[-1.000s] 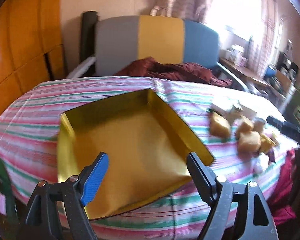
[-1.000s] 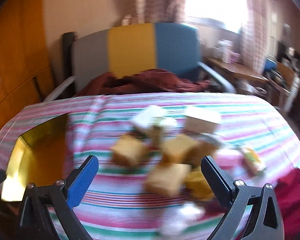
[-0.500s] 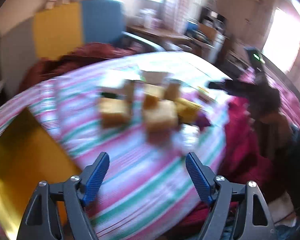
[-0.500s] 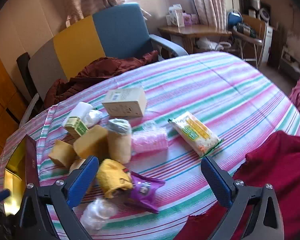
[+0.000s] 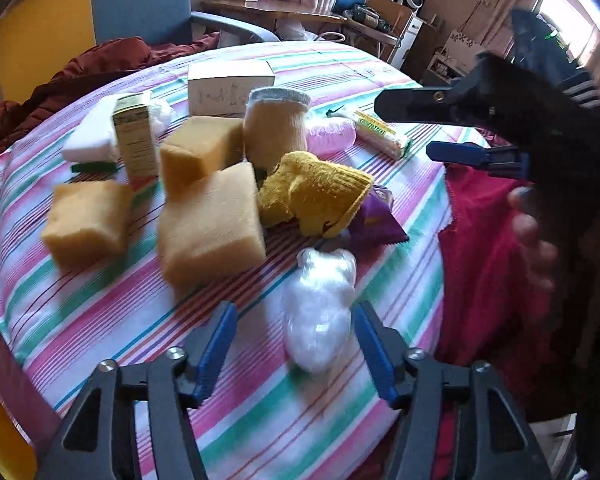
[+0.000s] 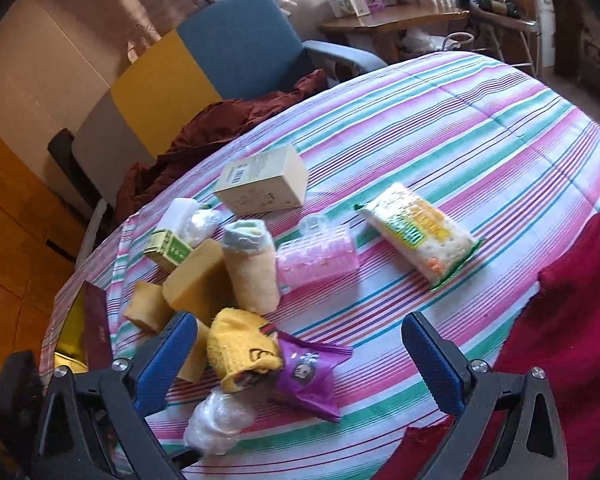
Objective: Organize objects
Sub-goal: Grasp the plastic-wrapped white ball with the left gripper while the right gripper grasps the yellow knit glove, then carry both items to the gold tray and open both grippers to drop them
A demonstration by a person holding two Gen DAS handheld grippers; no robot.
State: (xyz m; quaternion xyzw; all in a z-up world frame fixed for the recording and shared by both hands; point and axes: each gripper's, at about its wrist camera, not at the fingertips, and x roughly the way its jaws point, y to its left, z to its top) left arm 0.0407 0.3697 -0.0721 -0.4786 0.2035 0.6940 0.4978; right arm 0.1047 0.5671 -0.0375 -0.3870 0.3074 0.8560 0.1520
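Observation:
My left gripper [image 5: 294, 346] hangs low over the striped table's near edge with its jaws closing. A crumpled clear plastic bag [image 5: 320, 308] lies between the fingers, nearer the right one, and the pads do not press it. Behind the bag lie three yellow sponges [image 5: 212, 220], a yellow cloth [image 5: 316, 192] and a purple packet [image 5: 376, 224]. My right gripper [image 6: 298, 328] stands open above the yellow cloth [image 6: 240, 348] and purple packet [image 6: 308, 376], holding nothing. It also shows in the left wrist view as the right gripper [image 5: 402, 128], held by a hand [image 5: 536, 240].
Farther back are a rolled beige sock [image 6: 250, 268], a pink plastic roll [image 6: 318, 256], a white box [image 6: 264, 186], a small green box [image 6: 168, 248] and a snack packet [image 6: 418, 230]. A gold tray [image 6: 70, 320] sits at the left edge. Red cloth [image 6: 572, 320] drapes at right.
The left gripper swung right from the gold tray to the pile, sank toward the clear bag, and its jaws narrowed. The right gripper turned right over the pile, then steadied.

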